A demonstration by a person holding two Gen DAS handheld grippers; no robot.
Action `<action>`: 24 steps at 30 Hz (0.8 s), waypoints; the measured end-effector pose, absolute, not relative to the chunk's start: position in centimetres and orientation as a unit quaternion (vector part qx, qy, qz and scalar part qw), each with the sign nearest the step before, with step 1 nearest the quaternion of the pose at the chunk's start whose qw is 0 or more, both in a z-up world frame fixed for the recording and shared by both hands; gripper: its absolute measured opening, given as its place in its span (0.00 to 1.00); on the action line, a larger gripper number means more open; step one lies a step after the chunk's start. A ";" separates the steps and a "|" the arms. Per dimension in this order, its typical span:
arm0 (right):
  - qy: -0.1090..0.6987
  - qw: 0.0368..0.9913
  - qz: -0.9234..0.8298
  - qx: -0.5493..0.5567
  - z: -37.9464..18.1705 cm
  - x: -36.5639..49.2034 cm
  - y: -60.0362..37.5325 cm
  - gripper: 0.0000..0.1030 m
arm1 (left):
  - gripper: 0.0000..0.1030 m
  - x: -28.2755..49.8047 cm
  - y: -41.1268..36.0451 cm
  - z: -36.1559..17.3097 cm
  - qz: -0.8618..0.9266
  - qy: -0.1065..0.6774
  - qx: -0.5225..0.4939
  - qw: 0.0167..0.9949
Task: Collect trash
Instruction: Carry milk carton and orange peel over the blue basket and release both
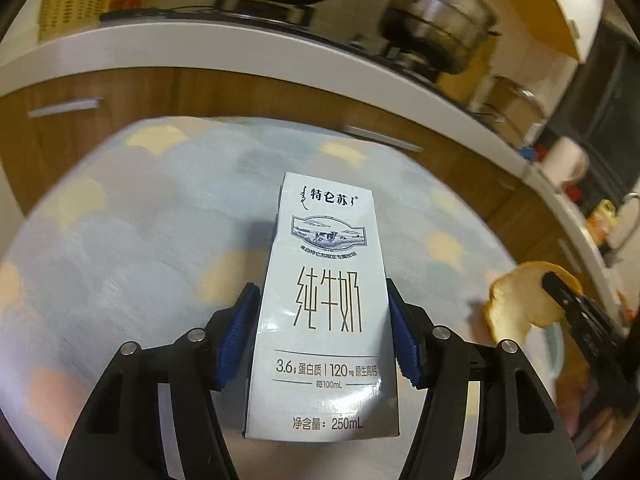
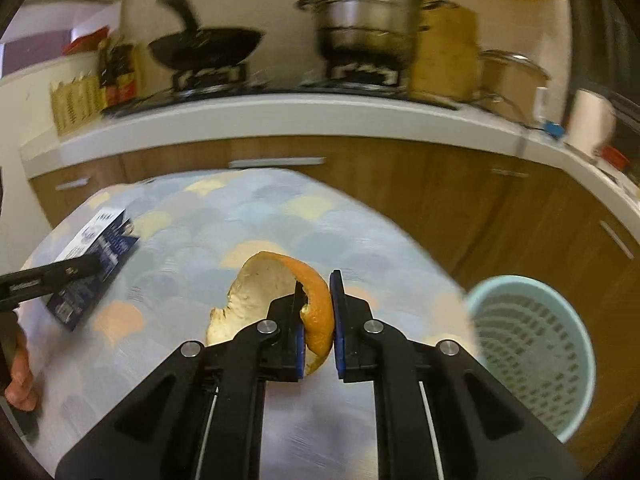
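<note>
My left gripper [image 1: 322, 304] is shut on a white and blue milk carton [image 1: 326, 312], held above the patterned tablecloth [image 1: 120, 240]. The carton also shows at the left of the right wrist view [image 2: 94, 256]. My right gripper [image 2: 316, 292] is shut on a curled orange peel [image 2: 280, 296], held above the table. The peel also shows at the right edge of the left wrist view [image 1: 520, 300]. A pale green perforated waste basket [image 2: 532, 356] stands on the floor to the right of the table.
Behind the table runs a white kitchen counter [image 2: 280, 120] over brown cabinets. On it stand a black wok [image 2: 204, 48], a steel pot [image 2: 364, 16], a yellow basket [image 2: 74, 100] and bottles.
</note>
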State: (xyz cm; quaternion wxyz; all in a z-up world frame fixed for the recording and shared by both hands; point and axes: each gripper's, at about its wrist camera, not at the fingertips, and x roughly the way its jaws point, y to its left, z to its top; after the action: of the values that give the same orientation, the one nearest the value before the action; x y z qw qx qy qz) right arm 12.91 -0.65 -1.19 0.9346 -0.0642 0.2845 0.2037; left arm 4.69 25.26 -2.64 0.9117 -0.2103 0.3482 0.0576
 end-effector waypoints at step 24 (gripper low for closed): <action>0.282 0.955 0.065 0.069 -0.2 14.8 -23.6 0.08 | 0.57 14.5 0.9 5.1 -0.137 0.316 -0.121 0.931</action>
State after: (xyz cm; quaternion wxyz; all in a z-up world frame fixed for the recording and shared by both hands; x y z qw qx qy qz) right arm 14.85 -23.62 -0.25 0.9548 0.0691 0.2818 0.0651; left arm 14.49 0.94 5.12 0.9311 -0.1210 0.3159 -0.1368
